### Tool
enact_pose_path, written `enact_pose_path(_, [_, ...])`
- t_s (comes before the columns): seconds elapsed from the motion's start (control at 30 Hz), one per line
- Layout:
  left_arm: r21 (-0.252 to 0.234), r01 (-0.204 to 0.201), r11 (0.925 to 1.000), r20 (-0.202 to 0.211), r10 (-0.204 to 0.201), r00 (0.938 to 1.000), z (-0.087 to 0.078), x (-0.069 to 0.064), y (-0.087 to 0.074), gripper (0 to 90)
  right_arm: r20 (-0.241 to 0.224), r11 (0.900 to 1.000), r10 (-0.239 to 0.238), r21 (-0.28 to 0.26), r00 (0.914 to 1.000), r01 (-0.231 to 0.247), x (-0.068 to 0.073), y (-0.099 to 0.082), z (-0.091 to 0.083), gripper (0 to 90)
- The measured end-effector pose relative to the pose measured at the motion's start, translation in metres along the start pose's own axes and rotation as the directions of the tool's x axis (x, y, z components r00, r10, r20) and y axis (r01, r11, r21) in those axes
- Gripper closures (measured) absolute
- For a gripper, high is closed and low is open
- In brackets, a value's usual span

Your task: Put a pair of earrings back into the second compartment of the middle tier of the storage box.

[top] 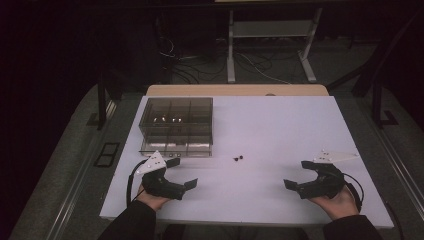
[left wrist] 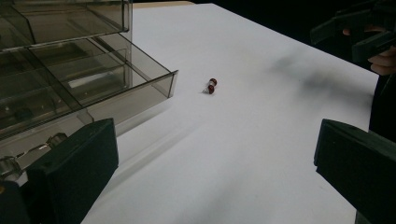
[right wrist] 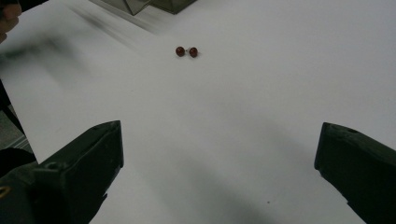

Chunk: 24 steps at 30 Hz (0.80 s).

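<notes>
On the white desk (top: 280, 135), seen from the high view, a smoked-plastic compartment box (top: 177, 125) stands at the far left, one drawer pulled out toward me. Just off the box's near right corner lies a small piece with two dark red beads (top: 238, 158), alone on the bare surface. My left gripper (top: 183, 172) rests near the box's front edge, jaws spread apart and holding nothing. My right gripper (top: 298, 174) sits well away from the box, on the opposite side of the beads, jaws likewise parted and empty.

In the left gripper view, the box (left wrist: 70, 79) sits at my upper left with its open drawer's corner jutting toward the middle. The beaded piece (left wrist: 210, 86) lies just beyond that corner, not touching it, two red balls joined by a short clear or metallic link. My jaws stand wide at both lower corners, nothing between them. The other gripper (left wrist: 355, 32) shows at the far right edge.

In the right gripper view, the beaded piece (right wrist: 187, 52) lies ahead and slightly left of centre, with the box's corner (right wrist: 154, 4) behind it. My jaws are wide open.

Finding: the work appears not yet begun. The beaded piece is ungrasped and outside the box; picking it up and placing it in a compartment, presumably the open drawer, remains.
</notes>
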State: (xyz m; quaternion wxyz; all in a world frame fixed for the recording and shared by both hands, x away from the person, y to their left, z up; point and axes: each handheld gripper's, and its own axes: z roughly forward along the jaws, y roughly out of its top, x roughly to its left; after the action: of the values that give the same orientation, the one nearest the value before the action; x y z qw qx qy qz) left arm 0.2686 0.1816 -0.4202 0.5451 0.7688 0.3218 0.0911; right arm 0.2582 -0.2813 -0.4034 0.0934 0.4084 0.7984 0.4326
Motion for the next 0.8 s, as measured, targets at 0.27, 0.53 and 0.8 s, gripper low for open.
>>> enact_pose_path(0.27, [-0.004,0.010,0.9999,-0.004,-0.010,0.9999,-0.002,0.000,-0.001,0.0,-0.023,0.9994,-0.031,0.016,0.9992,0.031,0.003,0.020,0.005,0.7])
enact_pose_path(0.53, [-0.004,0.016,0.9999,-0.005,-0.016,0.9999,-0.002,0.000,-0.001,0.0,-0.050,0.9970,-0.055,0.053,0.9973,0.057,0.005,0.035,0.017,0.7])
enact_pose_path(0.8, [-0.003,0.018,0.9998,-0.004,-0.018,0.9998,-0.002,0.000,-0.001,0.0,-0.085,0.9928,-0.089,0.072,0.9924,0.095,0.011,0.055,0.026,0.8])
